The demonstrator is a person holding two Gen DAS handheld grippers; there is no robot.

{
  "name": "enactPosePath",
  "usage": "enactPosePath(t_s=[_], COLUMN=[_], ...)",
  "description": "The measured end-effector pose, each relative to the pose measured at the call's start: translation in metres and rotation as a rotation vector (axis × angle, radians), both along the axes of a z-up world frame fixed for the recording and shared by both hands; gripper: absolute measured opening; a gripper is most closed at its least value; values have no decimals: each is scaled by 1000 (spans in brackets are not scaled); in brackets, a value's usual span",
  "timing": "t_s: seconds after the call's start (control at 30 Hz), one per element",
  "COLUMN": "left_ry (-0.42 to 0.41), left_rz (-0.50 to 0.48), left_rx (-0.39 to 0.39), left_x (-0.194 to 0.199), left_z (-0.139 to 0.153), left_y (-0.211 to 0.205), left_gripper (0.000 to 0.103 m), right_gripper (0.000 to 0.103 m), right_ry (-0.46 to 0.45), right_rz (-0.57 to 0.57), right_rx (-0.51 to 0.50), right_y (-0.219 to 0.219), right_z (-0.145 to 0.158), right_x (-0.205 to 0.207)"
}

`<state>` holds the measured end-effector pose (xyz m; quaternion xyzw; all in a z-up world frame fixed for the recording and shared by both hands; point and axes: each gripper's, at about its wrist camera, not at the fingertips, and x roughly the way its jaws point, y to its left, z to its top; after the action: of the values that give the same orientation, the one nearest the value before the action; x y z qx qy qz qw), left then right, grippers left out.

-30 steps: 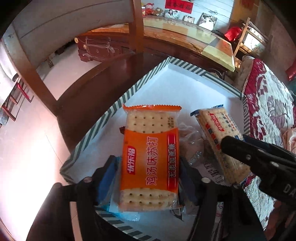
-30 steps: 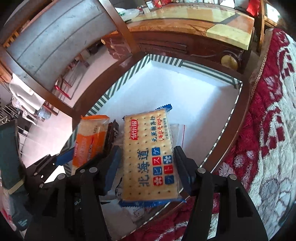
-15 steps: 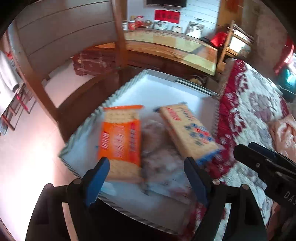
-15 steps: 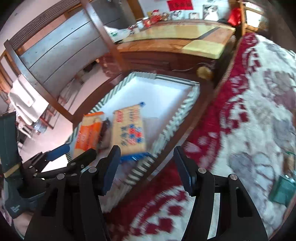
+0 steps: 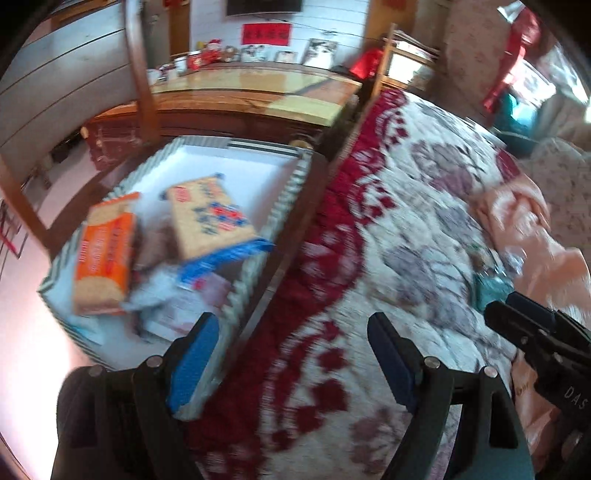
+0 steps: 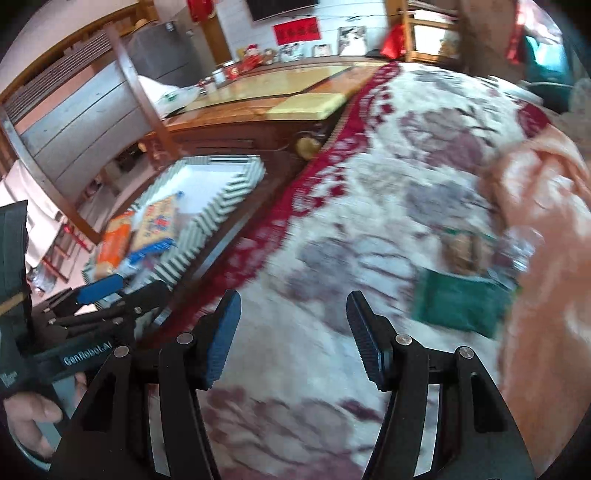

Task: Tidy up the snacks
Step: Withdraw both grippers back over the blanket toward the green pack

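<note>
Two cracker packets, one orange (image 5: 105,254) and one blue-trimmed (image 5: 210,221), in one striped box (image 5: 284,199); one green packet (image 6: 460,302) on the bed.

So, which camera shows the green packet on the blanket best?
The right wrist view: the green packet lies whole, though blurred, right of the open right gripper. The left wrist view shows only a blurred green bit.

White-panelled wall (image 5: 332,22) with 1 red banner (image 5: 266,34) and dark screen (image 5: 264,6), glossy wooden sideboard (image 5: 258,92) carrying framed pictures (image 5: 319,51) and what may be ornaments, wooden chair (image 6: 74,110), red-and-white floral quilt (image 5: 406,221), pale floor (image 5: 22,332), bright daylight.
</note>
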<state>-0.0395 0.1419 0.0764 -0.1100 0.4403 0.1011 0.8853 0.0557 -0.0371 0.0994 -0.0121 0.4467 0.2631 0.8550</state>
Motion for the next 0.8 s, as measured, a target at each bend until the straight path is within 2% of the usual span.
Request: enactPosePath(t_s=[0.17, 0.4, 0.6, 0.8], left_ry=[-29, -38, -55, -38], left_rz=[-79, -145, -173, -171], left_rx=[40, 71, 123, 124], left_x=[-2, -3, -5, -5], left_z=[-9, -20, -32, -37], left_y=[-35, -56, -60, -59], left_gripper=[84, 85, 88, 88], right_gripper=[60, 60, 60, 60], right_ry=[13, 4, -34, -24], right_rz=[-75, -136, -170, -173], right_rx=[-22, -8, 15, 51], right_y=[-49, -92, -112, -117], right_z=[-14, -31, -35, -48], right_x=[-9, -23, -28, -24])
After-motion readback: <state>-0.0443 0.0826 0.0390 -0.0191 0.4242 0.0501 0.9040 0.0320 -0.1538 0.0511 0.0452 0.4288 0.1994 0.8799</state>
